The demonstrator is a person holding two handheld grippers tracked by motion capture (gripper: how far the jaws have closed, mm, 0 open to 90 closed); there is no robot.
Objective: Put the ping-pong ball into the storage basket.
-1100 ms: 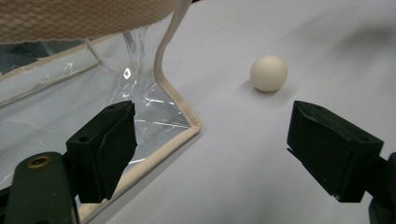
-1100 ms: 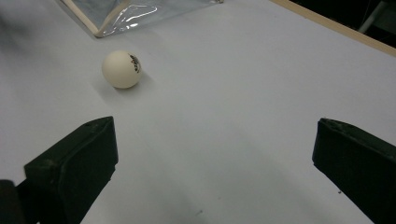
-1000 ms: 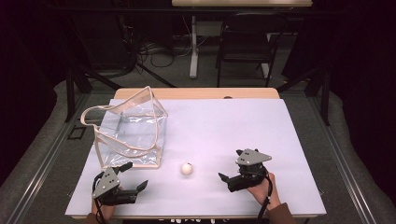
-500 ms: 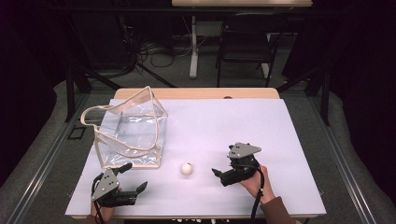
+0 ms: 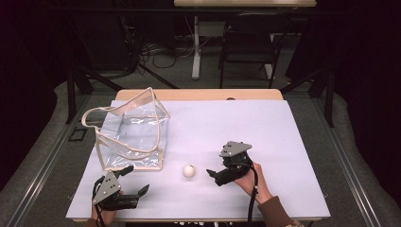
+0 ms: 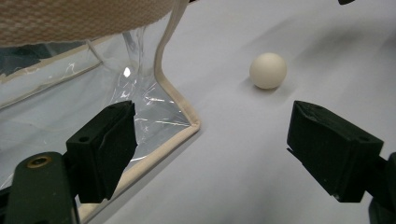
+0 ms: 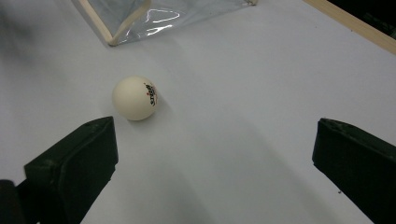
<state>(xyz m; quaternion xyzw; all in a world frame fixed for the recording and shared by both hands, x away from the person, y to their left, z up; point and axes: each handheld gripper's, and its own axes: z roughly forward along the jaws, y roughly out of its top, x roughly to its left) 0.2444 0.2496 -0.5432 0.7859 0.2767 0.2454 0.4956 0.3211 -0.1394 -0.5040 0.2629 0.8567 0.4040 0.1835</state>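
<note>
White bench (image 5: 283,142): a pale sheet covers the top, with a wooden edge showing at the far side; it carries everything below.
Clear bag (image 5: 130,137): see-through plastic with cream fabric trim and a looped handle, standing open on the bench's left part, in the same spot as a second ago. In the left gripper view its trimmed bottom corner (image 6: 194,123) lies just ahead of the left jaw.
Right hand-held gripper (image 5: 213,174): the main change. A second ago it sat near the bench's front right; it has since moved left and away from the person, toward the middle. It now sits just right of the ball, pointing left at it. Jaws spread wide, gripping nothing. The person's hand (image 5: 249,178) wraps it from behind, forearm and sleeve coming in from the bottom edge, grey plate on top.
Left hand-held gripper (image 5: 135,179): at the front left corner of the bench, little changed from earlier, just in front of the bag. Jaws wide apart and empty, aimed right and slightly away. A hand holds it from below.
Ball (image 5: 189,171): small and white, resting on the bench between the two hand-held grippers, near the bag's front right corner but apart from it; it has not moved. In the right gripper view the ball (image 7: 135,98) carries small printed lettering and lies just beyond the left jaw's tip, not between the jaws. In the left gripper view the ball (image 6: 267,70) lies farther ahead.
</note>
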